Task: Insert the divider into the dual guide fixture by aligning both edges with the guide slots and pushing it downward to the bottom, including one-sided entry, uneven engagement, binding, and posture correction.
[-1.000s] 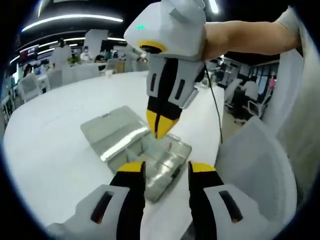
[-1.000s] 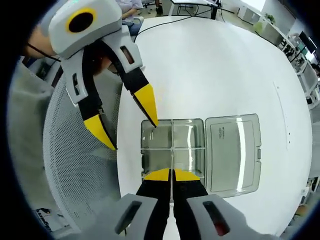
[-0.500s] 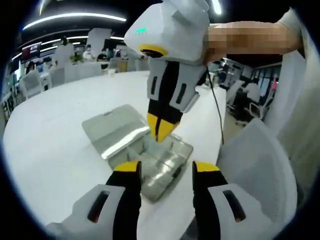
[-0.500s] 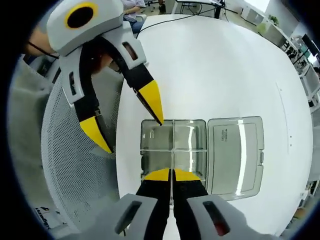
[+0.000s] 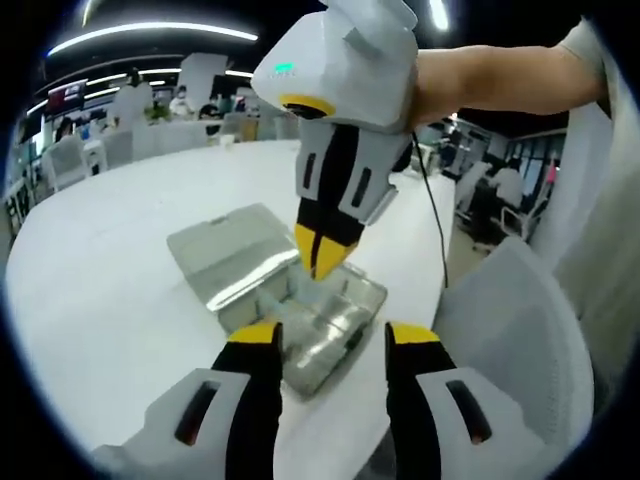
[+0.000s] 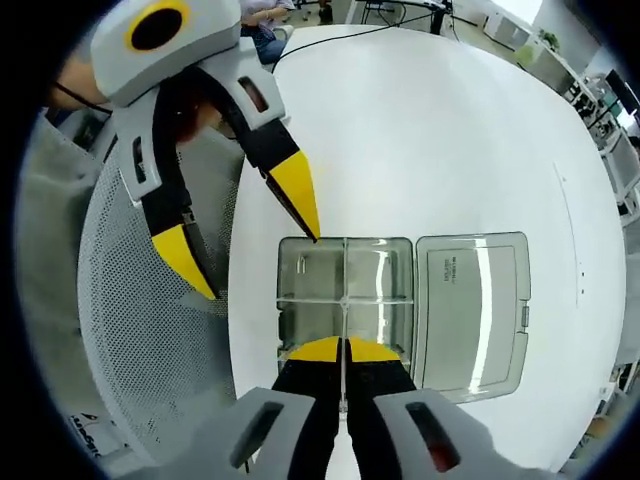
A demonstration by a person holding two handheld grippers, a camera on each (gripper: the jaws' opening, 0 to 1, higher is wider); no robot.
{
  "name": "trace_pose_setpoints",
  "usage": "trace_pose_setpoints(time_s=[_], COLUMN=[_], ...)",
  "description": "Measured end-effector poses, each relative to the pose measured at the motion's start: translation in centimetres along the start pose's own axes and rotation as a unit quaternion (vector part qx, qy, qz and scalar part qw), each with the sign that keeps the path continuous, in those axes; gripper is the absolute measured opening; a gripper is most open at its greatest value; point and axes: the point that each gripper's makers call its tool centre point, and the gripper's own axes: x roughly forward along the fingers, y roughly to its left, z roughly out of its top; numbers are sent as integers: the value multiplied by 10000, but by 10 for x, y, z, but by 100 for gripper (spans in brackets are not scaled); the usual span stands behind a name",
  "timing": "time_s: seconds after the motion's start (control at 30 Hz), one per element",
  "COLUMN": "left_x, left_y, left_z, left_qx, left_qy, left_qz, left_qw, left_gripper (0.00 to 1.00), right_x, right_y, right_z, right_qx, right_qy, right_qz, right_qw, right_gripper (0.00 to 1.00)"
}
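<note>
Divider (image 6: 343, 345), a thin clear plate seen edge-on in the right gripper view, stands pinched between the closed yellow tips of the right tool (image 6: 343, 350), running from those tips across the middle of the clear box (image 6: 345, 295) just ahead of them, whose open lid (image 6: 470, 300) lies flat on the white worktop (image 6: 430, 130) to the right. To the left of the right tool, the left tool (image 6: 250, 235) hangs with its jaws spread wide, one yellow tip touching or just over the box's far left corner, the other out over a mesh chair (image 6: 140, 330) beside the worktop. In the left gripper view, the left tool (image 5: 325, 335) has its jaws apart in front of the box (image 5: 320, 325), and the right tool (image 5: 322, 255) points down into the box with tips together.
</note>
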Motion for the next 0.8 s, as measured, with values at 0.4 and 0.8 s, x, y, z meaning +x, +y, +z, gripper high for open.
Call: trace_pose_setpoints(time_s=[0.4, 0.8], left_x=[-2, -3], left_y=[0, -1], left_z=[0, 0], left_qx=[-26, -40], left_qy=[-19, -26], left_qz=[17, 25], left_qw=[10000, 10000], left_gripper=[39, 39], right_x=[4, 8], right_y=[1, 1], right_z=[0, -1], right_qx=[-30, 55], right_qy=[70, 23], right_qz=[-6, 4], right_qw=[10000, 10000], right_gripper=[0, 0])
